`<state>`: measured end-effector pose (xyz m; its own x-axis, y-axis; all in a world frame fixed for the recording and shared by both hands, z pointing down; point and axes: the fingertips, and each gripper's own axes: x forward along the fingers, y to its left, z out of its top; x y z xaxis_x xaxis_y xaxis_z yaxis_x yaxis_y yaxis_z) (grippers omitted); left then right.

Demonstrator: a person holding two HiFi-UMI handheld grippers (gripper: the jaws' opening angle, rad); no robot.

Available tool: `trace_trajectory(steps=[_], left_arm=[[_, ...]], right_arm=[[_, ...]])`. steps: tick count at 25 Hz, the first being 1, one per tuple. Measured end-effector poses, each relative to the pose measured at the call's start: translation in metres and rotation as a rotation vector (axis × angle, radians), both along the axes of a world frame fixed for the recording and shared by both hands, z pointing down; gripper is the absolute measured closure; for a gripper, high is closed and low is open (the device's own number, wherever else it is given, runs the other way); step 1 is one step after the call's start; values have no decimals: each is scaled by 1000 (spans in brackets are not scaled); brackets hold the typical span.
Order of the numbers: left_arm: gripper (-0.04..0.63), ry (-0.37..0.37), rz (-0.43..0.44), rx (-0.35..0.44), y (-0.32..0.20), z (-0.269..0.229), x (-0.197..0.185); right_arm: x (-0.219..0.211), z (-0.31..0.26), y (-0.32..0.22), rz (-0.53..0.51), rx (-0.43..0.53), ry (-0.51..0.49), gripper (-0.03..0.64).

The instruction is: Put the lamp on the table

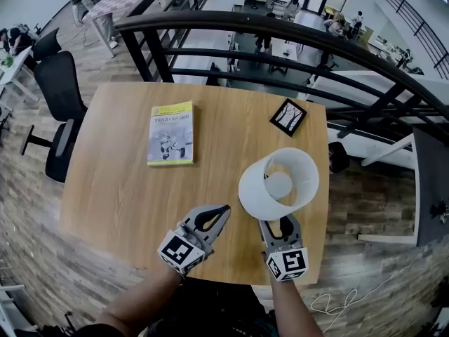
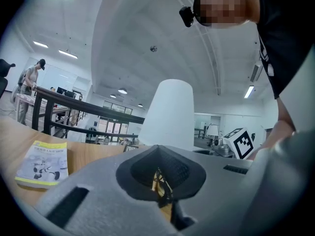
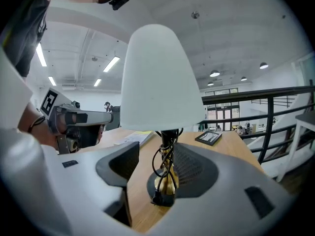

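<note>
The lamp (image 1: pixel 278 183) stands upright on the wooden table (image 1: pixel 112 188), near its front right. It has a white shade (image 3: pixel 160 77), and a black cord is wound round its brass stem (image 3: pixel 167 173). My right gripper (image 1: pixel 279 225) is open, one jaw on each side of the stem low down, with a gap showing on the left side. My left gripper (image 1: pixel 221 209) is shut and empty. It hovers just left of the lamp and points at it. In the left gripper view the shade (image 2: pixel 170 114) rises beyond the closed jaws.
A yellow book (image 1: pixel 170 133) lies on the table's left half. A small black picture frame (image 1: pixel 288 116) lies at the far right corner. A black railing (image 1: pixel 280 30) runs behind the table, and an office chair (image 1: pixel 56 90) stands to its left.
</note>
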<state>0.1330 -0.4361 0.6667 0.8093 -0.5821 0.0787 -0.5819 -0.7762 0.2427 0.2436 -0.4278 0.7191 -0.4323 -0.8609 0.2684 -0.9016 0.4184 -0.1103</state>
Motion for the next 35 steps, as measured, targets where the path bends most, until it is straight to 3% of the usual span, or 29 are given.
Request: trace_trajectory(steps=[8, 14, 17, 23, 35], left_arm=[[588, 6, -21, 93, 31, -63, 0], [588, 68, -33, 94, 48, -121, 3], [588, 80, -32, 109, 58, -149, 5], [588, 87, -14, 147, 71, -163, 15], [588, 80, -15, 213, 98, -200, 14]], right_arm=[[3, -49, 50, -18, -1, 51, 414], [2, -115, 69, -34, 57, 67, 556], [1, -150, 77, -52, 88, 83, 591], [-3, -186, 78, -84, 155, 98, 601], [-19, -216, 98, -91, 170, 53, 601]])
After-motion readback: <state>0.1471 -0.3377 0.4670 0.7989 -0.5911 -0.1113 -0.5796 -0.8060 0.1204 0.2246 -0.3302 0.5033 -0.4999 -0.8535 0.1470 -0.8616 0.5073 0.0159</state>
